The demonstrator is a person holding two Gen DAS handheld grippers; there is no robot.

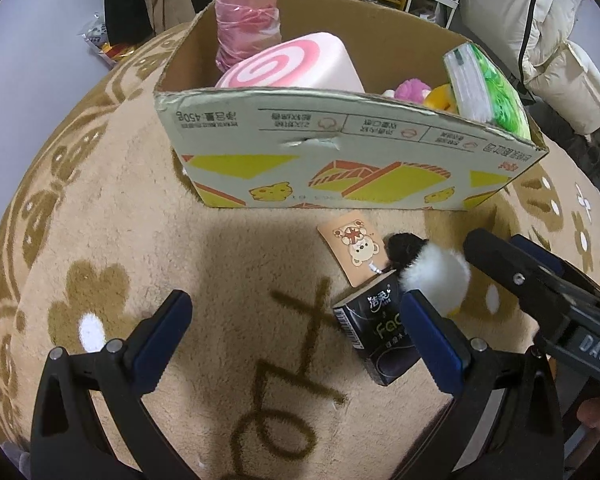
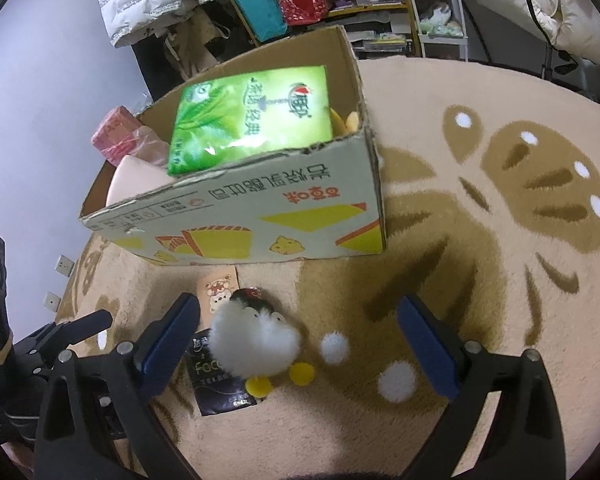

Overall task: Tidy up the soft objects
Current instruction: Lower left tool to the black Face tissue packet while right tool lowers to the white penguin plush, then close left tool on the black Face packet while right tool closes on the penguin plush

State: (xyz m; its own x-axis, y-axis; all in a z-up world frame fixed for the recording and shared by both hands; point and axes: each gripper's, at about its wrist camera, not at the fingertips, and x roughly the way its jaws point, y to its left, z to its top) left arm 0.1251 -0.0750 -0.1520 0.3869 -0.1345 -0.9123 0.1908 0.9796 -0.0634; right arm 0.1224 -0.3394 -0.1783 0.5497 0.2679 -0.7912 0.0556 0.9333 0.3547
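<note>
On the rug (image 1: pixel 120 200) stands the cardboard box (image 1: pixel 340 152), and in it the swirl cushion (image 1: pixel 292 66) lies at the left before the wrapped roll (image 1: pixel 248 20), the tissue pack (image 1: pixel 484 84) leans at the right, and two small plush toys (image 1: pixel 424 94) sit between cushion and pack. Before the box lie the card (image 1: pixel 352 252), the plush penguin (image 1: pixel 432 272) just to its right, and the pocket tissue packet (image 1: pixel 376 332) nearest the camera, partly under the penguin.
</note>
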